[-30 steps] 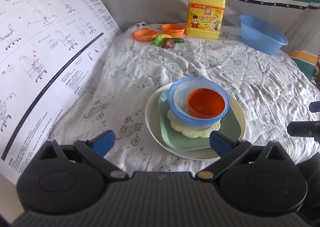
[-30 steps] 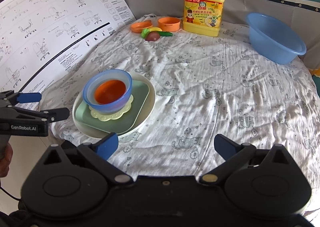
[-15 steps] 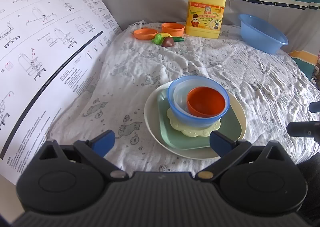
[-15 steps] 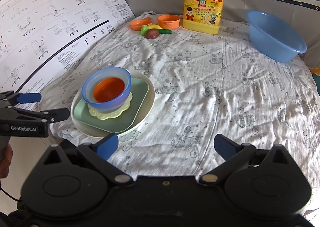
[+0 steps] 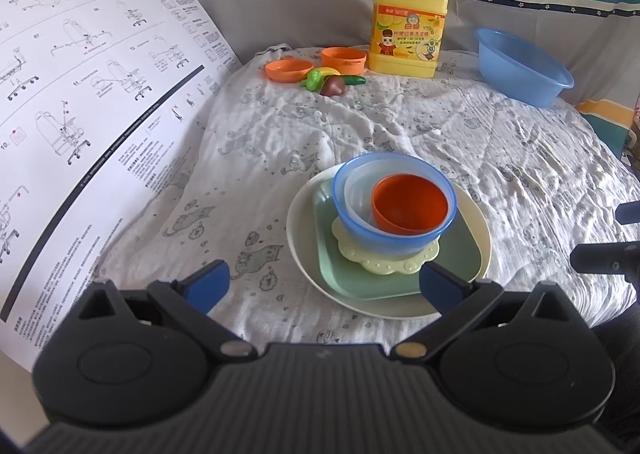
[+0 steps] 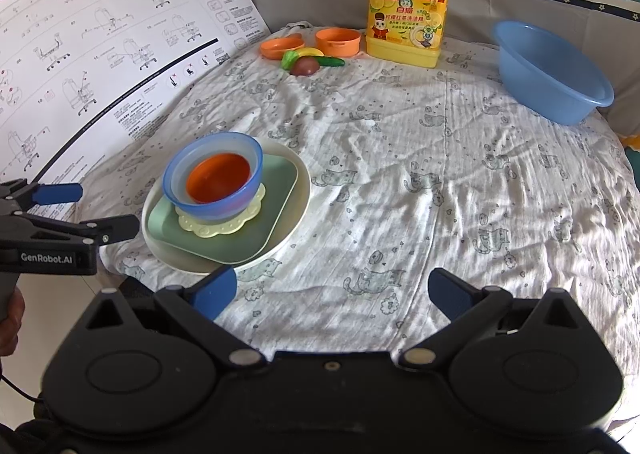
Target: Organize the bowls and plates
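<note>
A stack stands on the cloth. From the bottom up it holds a cream round plate (image 5: 304,250) (image 6: 303,189), a green square plate (image 5: 458,252) (image 6: 274,209), a yellow scalloped saucer (image 5: 384,265) (image 6: 216,228) and a blue bowl (image 5: 384,234) (image 6: 250,157). A clear bowl (image 5: 355,193) and an orange bowl (image 5: 408,205) (image 6: 218,181) nest inside the blue one. My left gripper (image 5: 323,286) (image 6: 108,207) hangs open just short of the stack's near-left edge. My right gripper (image 6: 331,290) (image 5: 596,234) is open over bare cloth to the stack's right. Neither touches anything.
A yellow detergent jug (image 6: 408,9) stands at the back and a blue basin (image 6: 552,73) at the back right. Two small orange dishes (image 6: 338,41) and toy vegetables (image 6: 306,61) lie at the back left. A large instruction sheet (image 5: 80,113) leans along the left. A hand (image 6: 10,322) shows at lower left.
</note>
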